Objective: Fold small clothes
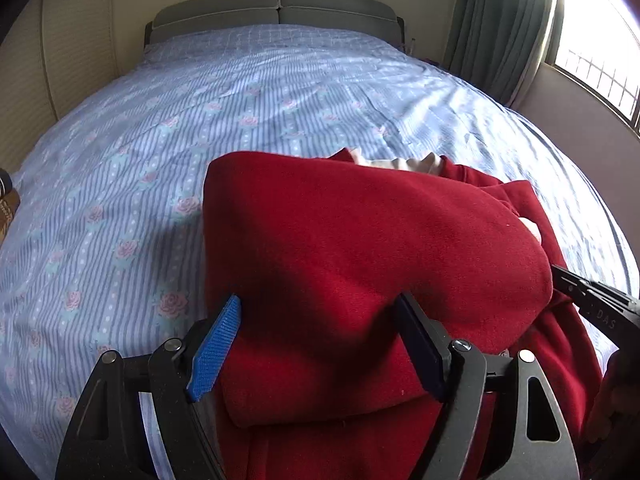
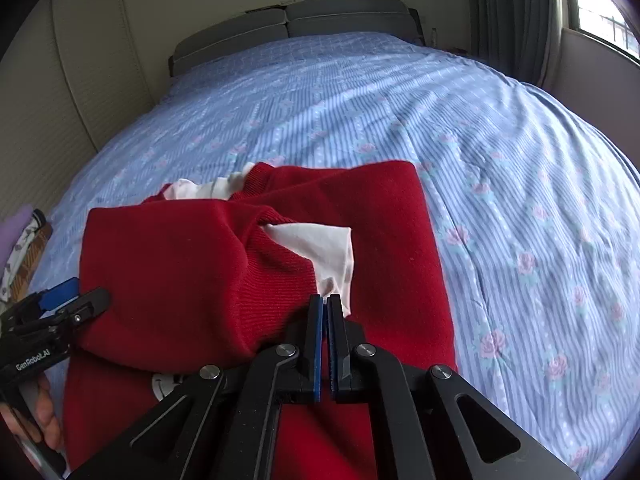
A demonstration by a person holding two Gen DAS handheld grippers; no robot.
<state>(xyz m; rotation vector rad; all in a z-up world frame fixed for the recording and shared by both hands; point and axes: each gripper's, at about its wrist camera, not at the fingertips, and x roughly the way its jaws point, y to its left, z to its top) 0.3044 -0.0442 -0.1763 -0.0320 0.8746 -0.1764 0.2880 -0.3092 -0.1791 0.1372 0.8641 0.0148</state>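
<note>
Here, low in the left wrist view, the left claw (image 1: 316,344) stands wide, its ridged blue pad (image 1: 216,346) and dark pad straddling a fold of the red fleece garment (image 1: 360,240) without pressing it. Only the right wrist view shows the right claw (image 2: 325,308) closed tight at a ribbed cuff, beside the white lining (image 2: 320,248). The garment lies lower centre on the bed (image 1: 200,92), whose striped, rose-printed sheet runs up to grey pillows (image 1: 276,10).

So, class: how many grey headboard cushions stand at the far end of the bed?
2: the left cushion and the right cushion, side by side against the wall, touching at the middle. None seems hidden.
</note>
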